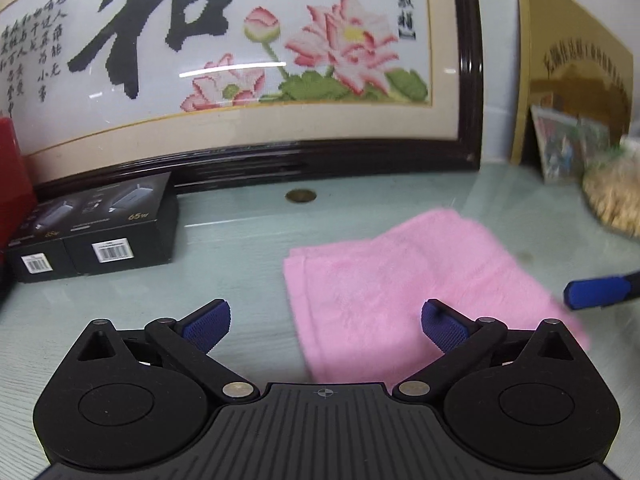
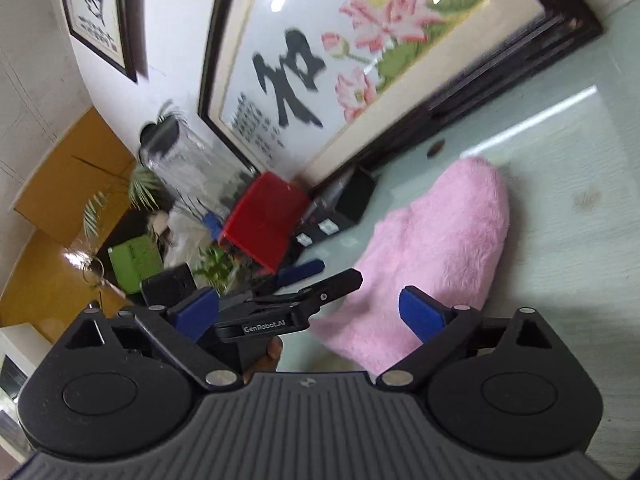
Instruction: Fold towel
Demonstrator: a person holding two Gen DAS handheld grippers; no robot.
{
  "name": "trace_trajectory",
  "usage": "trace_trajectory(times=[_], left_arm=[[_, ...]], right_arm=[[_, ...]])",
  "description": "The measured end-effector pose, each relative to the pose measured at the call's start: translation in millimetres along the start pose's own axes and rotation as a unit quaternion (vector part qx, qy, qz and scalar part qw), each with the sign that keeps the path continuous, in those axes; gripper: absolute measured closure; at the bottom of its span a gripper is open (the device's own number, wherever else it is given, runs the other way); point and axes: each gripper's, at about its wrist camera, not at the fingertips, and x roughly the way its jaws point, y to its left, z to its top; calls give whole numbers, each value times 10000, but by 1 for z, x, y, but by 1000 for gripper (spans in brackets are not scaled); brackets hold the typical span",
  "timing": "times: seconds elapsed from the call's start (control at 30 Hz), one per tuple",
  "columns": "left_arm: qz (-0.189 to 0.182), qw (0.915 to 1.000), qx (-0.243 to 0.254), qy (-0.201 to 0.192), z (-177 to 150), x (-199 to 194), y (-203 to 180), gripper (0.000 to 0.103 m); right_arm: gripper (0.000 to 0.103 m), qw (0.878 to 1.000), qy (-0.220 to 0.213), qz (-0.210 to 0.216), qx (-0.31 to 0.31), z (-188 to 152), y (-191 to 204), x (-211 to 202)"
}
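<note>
A pink towel (image 1: pixel 400 288), folded into a thick rectangle, lies flat on the pale green glass tabletop (image 1: pixel 240 240). My left gripper (image 1: pixel 325 326) hovers over the towel's near left edge, open, with nothing pressed between its blue pads. From the right edge of the left wrist view, one blue fingertip (image 1: pixel 596 292) of my right gripper reaches toward the towel's right side. In the right wrist view the towel (image 2: pixel 436 248) lies ahead and to the right. My right gripper (image 2: pixel 308 314) stands wide open there and holds nothing. The left gripper (image 2: pixel 320 276) shows side-on just beyond it.
A large framed embroidery (image 1: pixel 248 60) leans along the back of the table. Two black boxes (image 1: pixel 96 224) and a red box (image 1: pixel 12 184) stand at the left. A brass disc (image 1: pixel 301 196) sits in the tabletop. A gold plaque (image 1: pixel 572 64) and a straw-coloured bundle (image 1: pixel 612 196) stand at the right.
</note>
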Motion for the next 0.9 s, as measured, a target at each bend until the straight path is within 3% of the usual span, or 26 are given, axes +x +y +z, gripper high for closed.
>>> trace_trajectory(times=[0.23, 0.37, 0.5, 0.6, 0.77, 0.9], left_arm=[[113, 9999, -23, 44, 1, 4, -1, 0], [243, 9997, 27, -1, 0, 3, -1, 0], [335, 9994, 124, -48, 0, 3, -3, 0], [382, 9991, 153, -70, 0, 3, -3, 0], [499, 9987, 85, -66, 0, 4, 2, 0], [616, 9981, 22, -43, 0, 4, 7, 0]], right_arm=[[5, 9981, -240, -389, -421, 27, 26, 2], [5, 9967, -33, -751, -294, 57, 21, 32], [5, 9911, 283, -1303, -43, 77, -8, 76], [6, 9923, 146, -1229, 12, 83, -27, 87], [5, 9907, -130, -1335, -234, 86, -25, 76], [5, 9968, 99, -735, -294, 76, -10, 70]])
